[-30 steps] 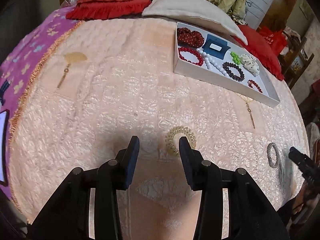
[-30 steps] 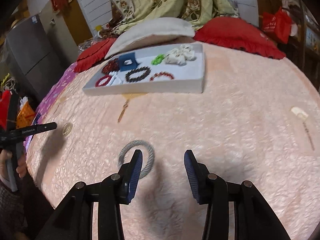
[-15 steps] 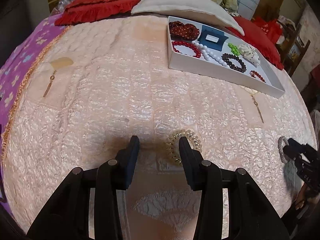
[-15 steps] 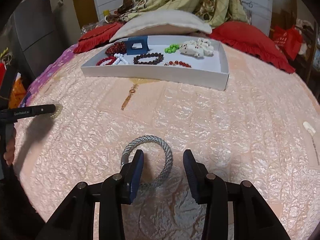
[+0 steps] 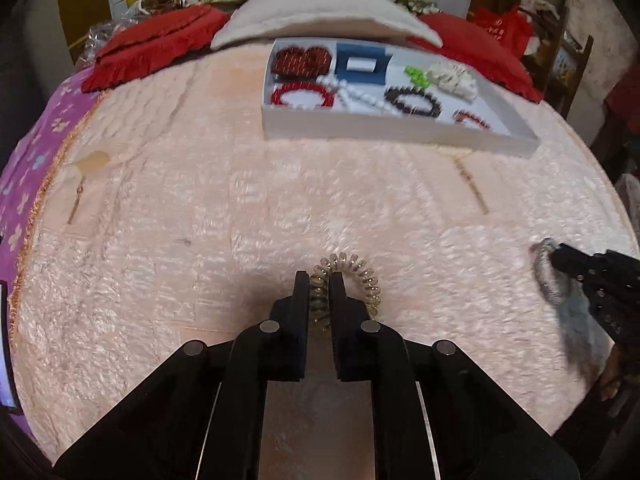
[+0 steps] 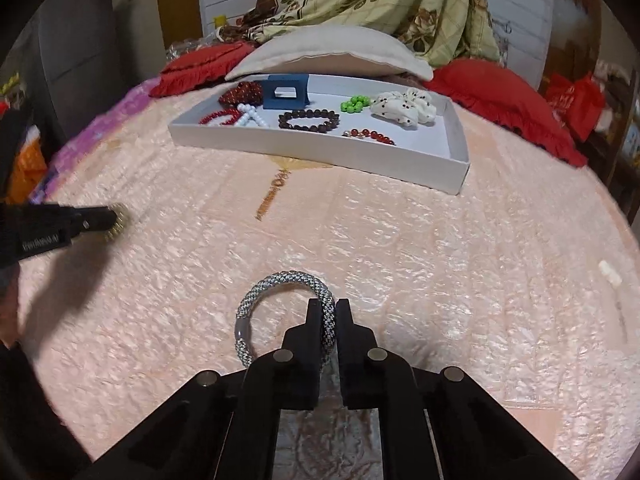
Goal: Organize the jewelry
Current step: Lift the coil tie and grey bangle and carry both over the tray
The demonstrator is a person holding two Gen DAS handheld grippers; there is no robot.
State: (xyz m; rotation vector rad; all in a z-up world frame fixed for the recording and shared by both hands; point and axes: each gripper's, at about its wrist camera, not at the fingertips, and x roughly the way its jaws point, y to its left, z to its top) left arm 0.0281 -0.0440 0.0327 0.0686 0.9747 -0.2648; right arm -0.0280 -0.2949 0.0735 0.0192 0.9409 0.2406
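My left gripper (image 5: 319, 280) is shut on the left side of a clear golden spiral hair tie (image 5: 354, 276) that lies on the peach bedspread. In the right wrist view my right gripper (image 6: 328, 307) is shut on the right side of a grey woven rope bracelet (image 6: 276, 286), also resting on the bedspread. Farther back sits a white tray (image 6: 320, 152), also in the left wrist view (image 5: 380, 130), holding several bead bracelets, a blue box, green beads and a white scrunchie. Each gripper shows at the edge of the other's view.
Red cushions (image 5: 160, 46) and a cream pillow (image 6: 332, 54) lie behind the tray, with a floral blanket (image 6: 380, 0) beyond. Embroidered fan motifs (image 6: 276, 188) mark the bedspread. A purple cloth (image 5: 28, 168) borders the bed's left edge.
Both grippers went from open to shut: the left moved forward and clamped the spiral hair tie, the right slid over and clamped the grey bracelet's rim.
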